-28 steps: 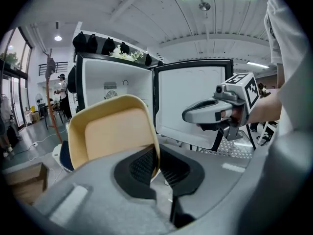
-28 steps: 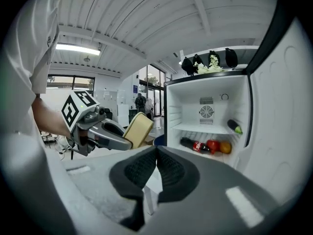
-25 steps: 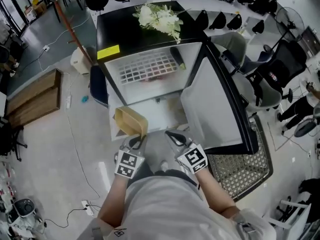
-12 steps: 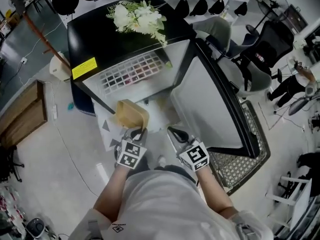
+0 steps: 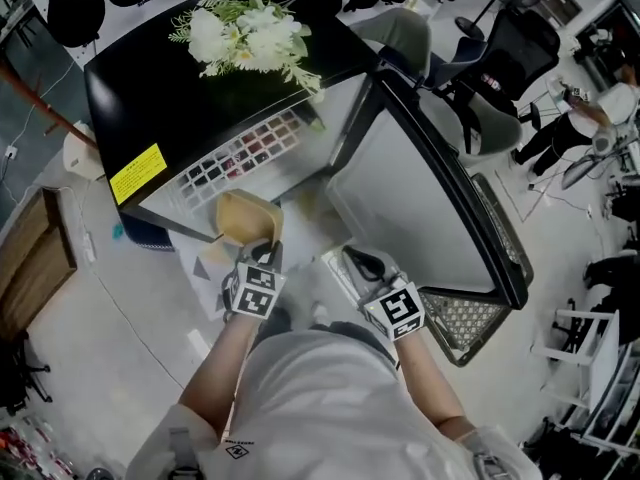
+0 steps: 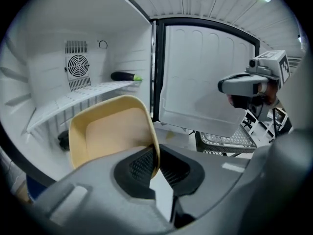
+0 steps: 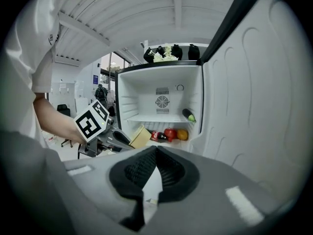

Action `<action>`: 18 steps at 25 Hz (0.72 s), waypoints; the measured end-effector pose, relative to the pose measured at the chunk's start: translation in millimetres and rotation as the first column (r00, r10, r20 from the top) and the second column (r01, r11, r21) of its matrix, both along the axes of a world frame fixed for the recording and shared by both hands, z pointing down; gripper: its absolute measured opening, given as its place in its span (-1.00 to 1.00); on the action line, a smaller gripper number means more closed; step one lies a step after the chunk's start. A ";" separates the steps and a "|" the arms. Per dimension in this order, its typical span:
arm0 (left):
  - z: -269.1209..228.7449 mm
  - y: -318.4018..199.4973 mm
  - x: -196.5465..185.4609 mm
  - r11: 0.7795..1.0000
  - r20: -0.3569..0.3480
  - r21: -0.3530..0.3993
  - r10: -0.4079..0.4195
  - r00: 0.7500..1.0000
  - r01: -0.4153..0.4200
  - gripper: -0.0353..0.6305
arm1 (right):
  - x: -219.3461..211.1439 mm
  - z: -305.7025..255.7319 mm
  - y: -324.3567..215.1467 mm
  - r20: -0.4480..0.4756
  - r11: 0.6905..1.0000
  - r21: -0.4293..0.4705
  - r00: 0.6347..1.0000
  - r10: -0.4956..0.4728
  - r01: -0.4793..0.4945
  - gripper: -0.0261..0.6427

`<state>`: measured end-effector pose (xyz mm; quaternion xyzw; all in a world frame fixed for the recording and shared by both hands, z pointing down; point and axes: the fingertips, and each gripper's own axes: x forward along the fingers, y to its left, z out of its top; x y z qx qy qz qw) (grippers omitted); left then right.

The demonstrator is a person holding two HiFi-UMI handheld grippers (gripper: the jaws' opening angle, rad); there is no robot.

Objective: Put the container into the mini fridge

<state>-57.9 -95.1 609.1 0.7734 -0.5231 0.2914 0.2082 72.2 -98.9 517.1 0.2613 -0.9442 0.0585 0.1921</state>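
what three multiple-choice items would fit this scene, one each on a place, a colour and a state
1. Where are the flowers?
A. on top of the fridge
B. on the fridge shelf
C. on the floor

2. What colour is the container?
A. blue
B. tan
C. black

3. What is the left gripper doing?
A. standing open and empty
B. shut on nothing
C. shut on the container's rim

Answers:
1 A: the head view shows them lying on the fridge's black top.
2 B: both gripper views show it tan.
3 C: the left gripper view shows its jaws pinching the rim.
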 end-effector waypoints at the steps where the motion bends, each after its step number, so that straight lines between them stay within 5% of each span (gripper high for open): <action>1: 3.7 -3.6 -3.9 1.000 0.000 -0.011 -0.004 1.000 0.004 -0.84 | 0.2 -0.1 -1.5 -0.005 1.000 0.003 1.000 0.012 -0.012 -0.91; 10: 29.7 -34.4 -25.2 0.996 -0.019 -0.085 -0.041 0.999 0.039 -0.84 | 6.0 0.0 -5.9 -0.039 0.992 0.017 0.992 0.124 -0.124 -0.91; 18: 34.3 -60.3 -38.0 0.996 -0.004 -0.074 -0.056 0.998 0.056 -0.84 | 15.8 0.2 -5.4 -0.061 0.980 0.020 0.978 0.198 -0.197 -0.91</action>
